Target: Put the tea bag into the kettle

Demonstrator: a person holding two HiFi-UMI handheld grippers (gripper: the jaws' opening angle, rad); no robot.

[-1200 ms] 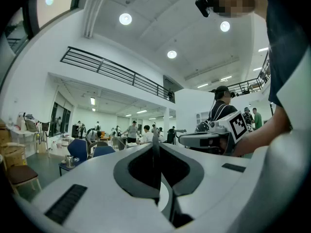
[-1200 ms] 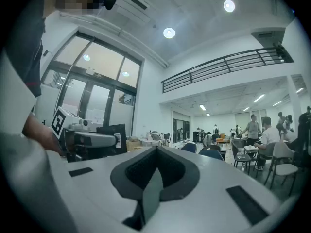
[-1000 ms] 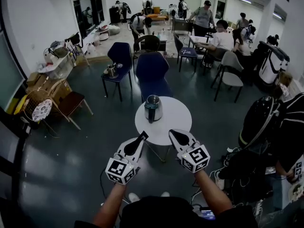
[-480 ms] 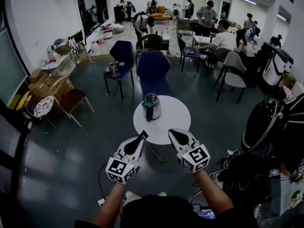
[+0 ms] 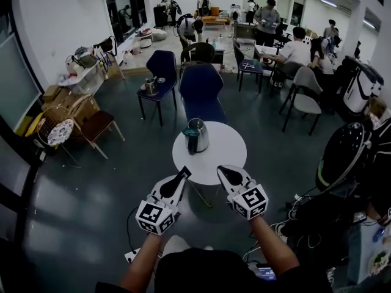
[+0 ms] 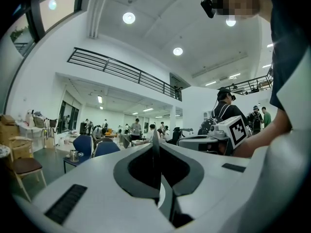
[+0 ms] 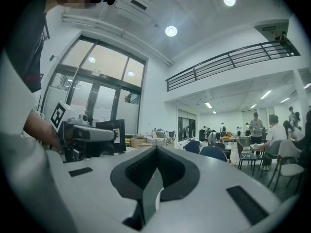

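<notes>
White round table (image 5: 227, 149) bears a kettle (image 5: 196, 136), blue chair (image 5: 200, 93) behind.

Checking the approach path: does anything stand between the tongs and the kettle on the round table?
Nothing visible does: only bare white table lies between the kettle and the left tongs and right tongs. No tea bag shows.

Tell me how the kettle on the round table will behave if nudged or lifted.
The kettle looks like rigid, shiny metal, so probably stiff and somewhat slippery to grip. It is taller than wide and stands toward the table's left edge, so a sideways push might tip or slide it off.
</notes>
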